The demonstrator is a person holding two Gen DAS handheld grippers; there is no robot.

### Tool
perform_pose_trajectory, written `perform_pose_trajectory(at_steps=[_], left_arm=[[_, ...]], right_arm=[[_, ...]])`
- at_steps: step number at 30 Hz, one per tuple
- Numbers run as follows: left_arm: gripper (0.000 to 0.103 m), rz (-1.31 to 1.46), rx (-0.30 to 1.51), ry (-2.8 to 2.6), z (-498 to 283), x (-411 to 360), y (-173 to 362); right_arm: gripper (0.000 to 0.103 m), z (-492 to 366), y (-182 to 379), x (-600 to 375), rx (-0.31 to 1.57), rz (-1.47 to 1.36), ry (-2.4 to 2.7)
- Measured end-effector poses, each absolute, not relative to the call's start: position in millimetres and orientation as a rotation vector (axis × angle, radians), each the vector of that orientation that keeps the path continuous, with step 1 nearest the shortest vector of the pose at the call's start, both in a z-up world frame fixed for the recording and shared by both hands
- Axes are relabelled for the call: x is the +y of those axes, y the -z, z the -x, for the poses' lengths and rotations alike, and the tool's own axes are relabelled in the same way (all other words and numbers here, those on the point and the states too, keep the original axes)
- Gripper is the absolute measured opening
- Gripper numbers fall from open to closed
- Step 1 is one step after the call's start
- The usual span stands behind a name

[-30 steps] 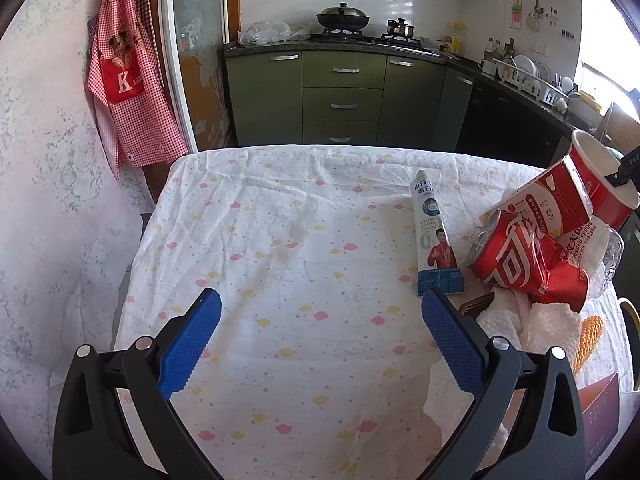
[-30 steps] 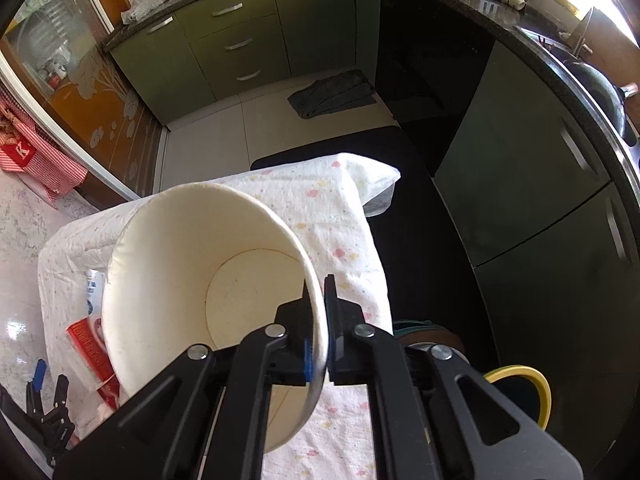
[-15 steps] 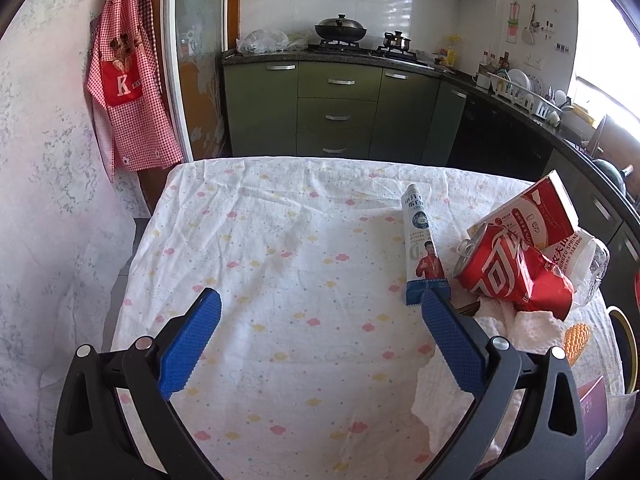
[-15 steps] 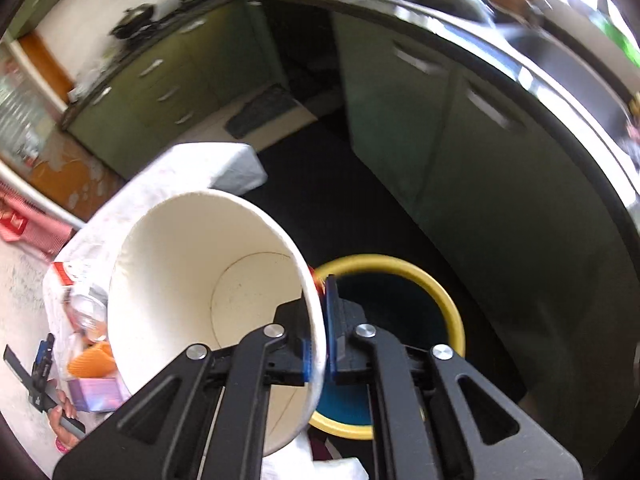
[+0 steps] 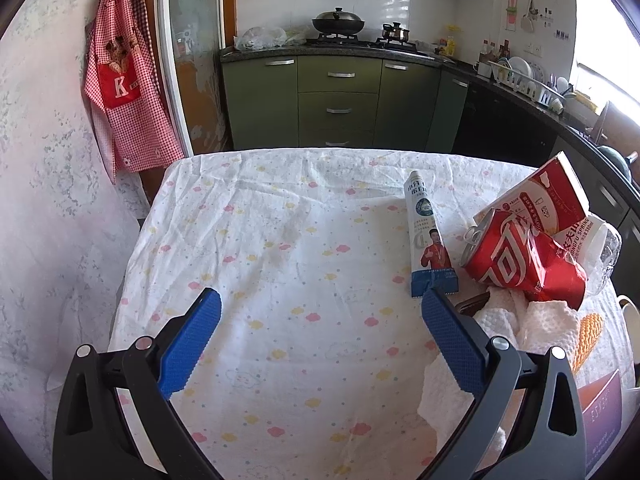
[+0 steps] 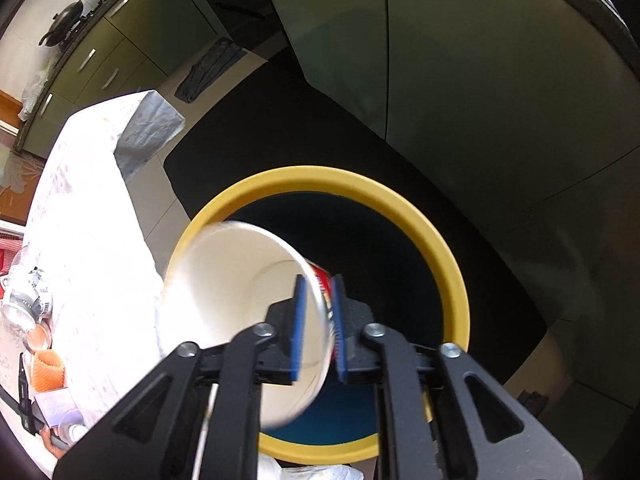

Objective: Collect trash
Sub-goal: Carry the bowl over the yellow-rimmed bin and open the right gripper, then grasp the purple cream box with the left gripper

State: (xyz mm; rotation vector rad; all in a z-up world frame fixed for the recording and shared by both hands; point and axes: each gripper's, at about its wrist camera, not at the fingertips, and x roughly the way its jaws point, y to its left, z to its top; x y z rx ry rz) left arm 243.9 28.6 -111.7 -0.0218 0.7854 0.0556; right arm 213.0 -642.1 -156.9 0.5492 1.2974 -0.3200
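Observation:
In the right wrist view a white paper cup (image 6: 232,280) with a red printed outside hangs blurred over the yellow-rimmed bin (image 6: 440,248). My right gripper (image 6: 319,280) points down at the bin; its jaws are opening, and the cup's rim wall sits loose between the blue pads (image 6: 298,320). My left gripper (image 5: 319,298) stands open over the table with nothing between its fingers. Ahead of it to the right lie a toothpaste tube (image 5: 426,232), a crushed red can (image 5: 516,256), a red carton (image 5: 548,196), a clear plastic bottle (image 5: 604,248) and crumpled paper towels (image 5: 532,320).
The table wears a white spotted cloth (image 5: 280,240). An orange ribbed piece (image 5: 588,332) and a purple card (image 5: 600,412) lie at its right edge. Green kitchen cabinets (image 5: 340,108) stand behind, and dark cabinet fronts (image 6: 500,100) rise close beside the bin.
The right gripper swung off the table edge and down over the bin, and its jaws have parted from the cup's wall. The left gripper has stayed where it was.

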Motion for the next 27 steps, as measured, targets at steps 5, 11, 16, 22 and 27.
perform_pose_trajectory(at_steps=[5,11,16,22,27], left_arm=[[0.099,0.025,0.785,-0.050,-244.0,28.3,111.6],[0.099,0.038,0.785,-0.027,-240.5,24.8,107.1],[0.099,0.037,0.817,0.011,-233.4,12.3,95.0],[0.099,-0.001,0.830,0.080,-193.7,-12.9,64.5],[0.099,0.026,0.897,0.158,-148.3,-50.8,53.6]], right_arm=[[0.023,-208.3,146.1,-635.4,1.256,-0.546,0.286],[0.028,-180.2,125.0,-604.9,1.192,-0.532,0.179],[0.028,-164.4,112.7,-587.5,1.191,-0.468,0.158],[0.039,-152.2,95.1,-571.0,1.133,-0.418,0.161],[0.040,-146.6,101.5,-565.1,1.132,-0.398,0.125]])
